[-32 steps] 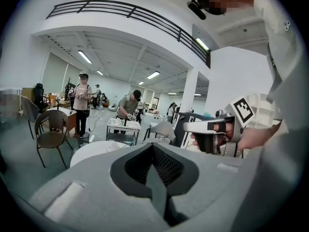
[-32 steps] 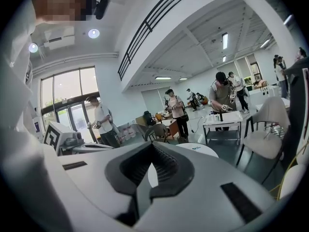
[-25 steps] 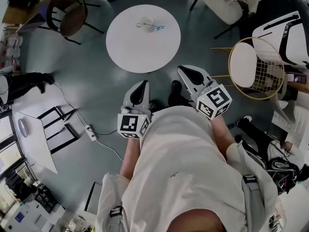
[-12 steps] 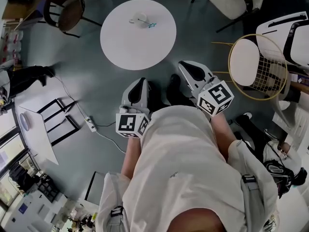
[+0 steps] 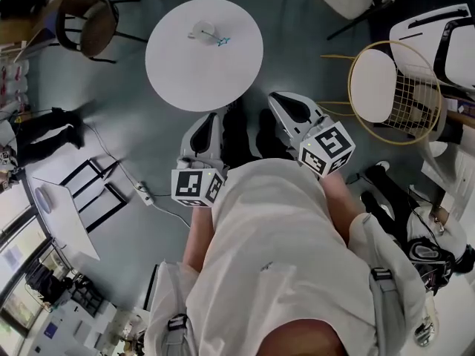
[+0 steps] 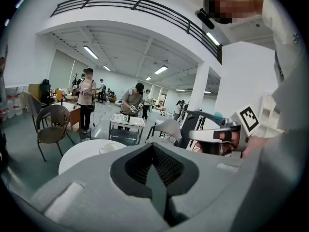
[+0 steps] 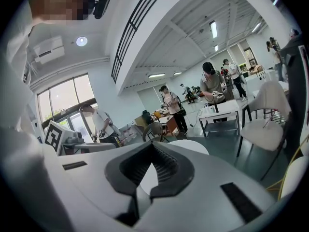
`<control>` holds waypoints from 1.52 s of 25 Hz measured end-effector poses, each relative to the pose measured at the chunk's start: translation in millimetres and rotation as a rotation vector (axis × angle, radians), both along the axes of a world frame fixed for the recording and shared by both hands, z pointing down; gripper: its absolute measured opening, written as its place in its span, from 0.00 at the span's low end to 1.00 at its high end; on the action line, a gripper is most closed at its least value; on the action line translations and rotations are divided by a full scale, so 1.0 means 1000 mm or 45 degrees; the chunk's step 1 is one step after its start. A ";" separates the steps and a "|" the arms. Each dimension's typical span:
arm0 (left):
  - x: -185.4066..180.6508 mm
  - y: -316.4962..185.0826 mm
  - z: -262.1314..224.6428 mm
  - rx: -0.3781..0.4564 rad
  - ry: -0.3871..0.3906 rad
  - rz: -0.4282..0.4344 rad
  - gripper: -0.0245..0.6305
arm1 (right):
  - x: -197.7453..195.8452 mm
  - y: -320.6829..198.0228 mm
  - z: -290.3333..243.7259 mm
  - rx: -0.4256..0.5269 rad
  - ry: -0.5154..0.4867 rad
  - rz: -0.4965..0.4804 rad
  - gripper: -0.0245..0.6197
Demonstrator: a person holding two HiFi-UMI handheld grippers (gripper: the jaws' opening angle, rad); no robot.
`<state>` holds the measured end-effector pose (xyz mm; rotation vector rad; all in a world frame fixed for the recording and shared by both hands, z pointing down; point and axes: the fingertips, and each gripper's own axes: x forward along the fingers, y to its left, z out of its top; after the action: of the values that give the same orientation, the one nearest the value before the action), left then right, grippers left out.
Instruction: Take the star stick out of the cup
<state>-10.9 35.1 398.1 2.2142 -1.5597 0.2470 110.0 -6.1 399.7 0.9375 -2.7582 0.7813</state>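
The left tool (image 5: pixel 211 122) and right tool (image 5: pixel 285 101) were shut and empty beside the round white worktop (image 5: pixel 194 73). On it sat a white cup (image 5: pixel 201 30) and blue star stick (image 5: pixel 220 41).

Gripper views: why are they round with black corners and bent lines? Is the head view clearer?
Left gripper view: a wide-angle lens, so the railing bows; the ceiling light is even. Right gripper view: the same bending, with a bright window at left. Head view: the edges bend too, shadows are soft, and the cup on the table is tiny.

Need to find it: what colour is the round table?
White round table, best in head view.
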 end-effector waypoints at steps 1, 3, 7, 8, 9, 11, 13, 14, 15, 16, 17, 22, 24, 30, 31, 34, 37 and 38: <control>0.000 -0.005 0.000 0.003 0.001 0.016 0.05 | 0.001 -0.005 -0.002 0.007 0.003 0.017 0.05; -0.001 -0.016 0.000 0.011 0.001 0.051 0.05 | 0.001 -0.014 -0.008 0.023 0.005 0.050 0.05; -0.004 -0.040 -0.005 0.033 0.013 0.112 0.05 | 0.000 -0.031 -0.016 0.045 0.025 0.097 0.05; -0.006 -0.046 -0.006 0.037 0.015 0.127 0.05 | -0.001 -0.034 -0.018 0.047 0.027 0.111 0.05; -0.008 -0.052 -0.008 0.040 0.016 0.143 0.05 | -0.004 -0.038 -0.020 0.050 0.028 0.124 0.05; -0.014 -0.066 -0.010 0.050 0.015 0.176 0.05 | -0.011 -0.045 -0.024 0.057 0.032 0.146 0.05; -0.022 -0.079 -0.011 0.057 0.016 0.210 0.05 | -0.021 -0.051 -0.026 0.062 0.038 0.163 0.05; -0.027 -0.084 -0.010 0.059 0.017 0.226 0.05 | -0.027 -0.053 -0.027 0.064 0.040 0.170 0.05; -0.031 -0.089 -0.010 0.059 0.016 0.238 0.05 | -0.032 -0.055 -0.028 0.065 0.044 0.177 0.05; -0.036 -0.094 -0.008 0.058 0.014 0.248 0.05 | -0.037 -0.056 -0.029 0.065 0.048 0.184 0.05; -0.040 -0.099 -0.006 0.055 0.009 0.256 0.05 | -0.042 -0.058 -0.029 0.064 0.054 0.190 0.05; -0.053 -0.125 0.015 0.006 -0.034 0.341 0.05 | -0.065 -0.062 -0.027 0.057 0.090 0.202 0.05; -0.054 -0.134 0.025 -0.017 -0.056 0.395 0.05 | -0.071 -0.063 -0.026 0.044 0.102 0.216 0.05; -0.052 -0.163 0.056 -0.101 -0.069 0.535 0.05 | -0.075 -0.069 -0.017 -0.005 0.162 0.312 0.05; -0.052 -0.166 0.062 -0.115 -0.078 0.557 0.05 | -0.075 -0.069 -0.015 -0.021 0.170 0.333 0.05; -0.048 -0.180 0.075 -0.134 -0.114 0.644 0.05 | -0.072 -0.071 -0.010 -0.069 0.187 0.396 0.05; -0.045 -0.200 0.081 -0.109 -0.136 0.696 0.05 | -0.070 -0.080 -0.004 -0.091 0.206 0.424 0.05; -0.044 -0.205 0.084 -0.103 -0.140 0.704 0.05 | -0.071 -0.081 -0.002 -0.100 0.211 0.431 0.05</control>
<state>-55.3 -169.8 481.8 2.5564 -0.9300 0.5881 39.5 -86.6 397.8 1.4047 -2.4410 0.8086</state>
